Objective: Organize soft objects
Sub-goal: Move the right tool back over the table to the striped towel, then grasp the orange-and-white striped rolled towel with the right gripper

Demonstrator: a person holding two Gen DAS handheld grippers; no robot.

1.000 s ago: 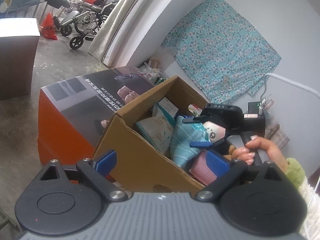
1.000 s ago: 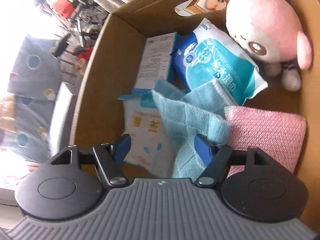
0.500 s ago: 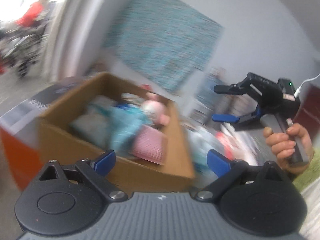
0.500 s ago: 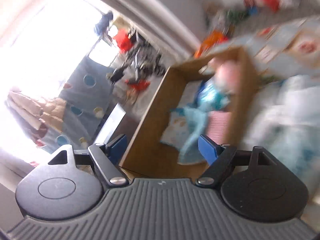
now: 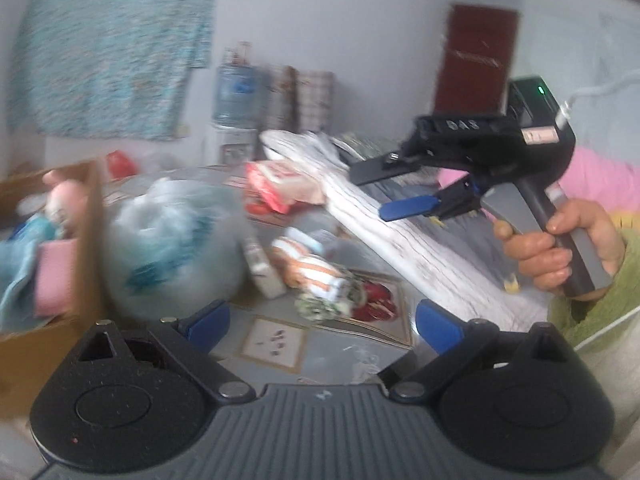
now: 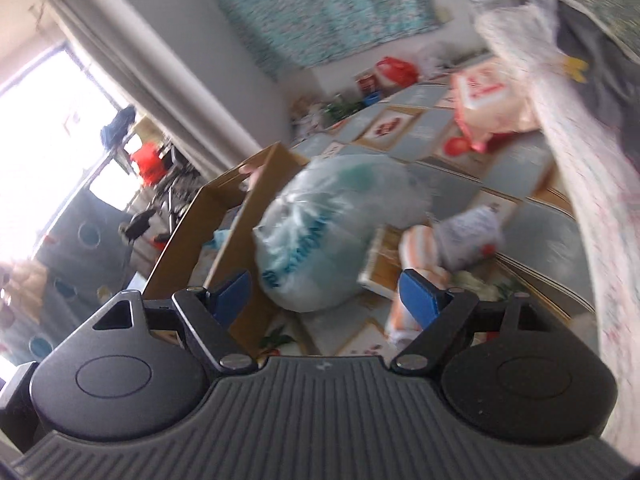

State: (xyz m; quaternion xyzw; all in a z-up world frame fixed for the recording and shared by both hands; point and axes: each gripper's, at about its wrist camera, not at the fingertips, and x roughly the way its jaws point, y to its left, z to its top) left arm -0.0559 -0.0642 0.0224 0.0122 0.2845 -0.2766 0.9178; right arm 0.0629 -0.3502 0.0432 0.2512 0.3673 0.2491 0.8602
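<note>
A cardboard box (image 5: 90, 240) at the left edge of the frame already holds a pink plush toy (image 5: 62, 204), a blue towel (image 5: 20, 256) and a pink cloth (image 5: 54, 276). Both cameras have swung away from it toward the bed (image 5: 360, 344), suggesting the next pick. Beside the box sits a puffy clear plastic bag (image 5: 172, 248) with teal print; at centre lies a rolled orange-striped cloth (image 5: 316, 268); above it, a red-and-white packet (image 5: 284, 188). The left hand-held gripper (image 5: 320, 320) and right hand-held gripper (image 5: 394, 190) are both spread wide and empty.
</note>
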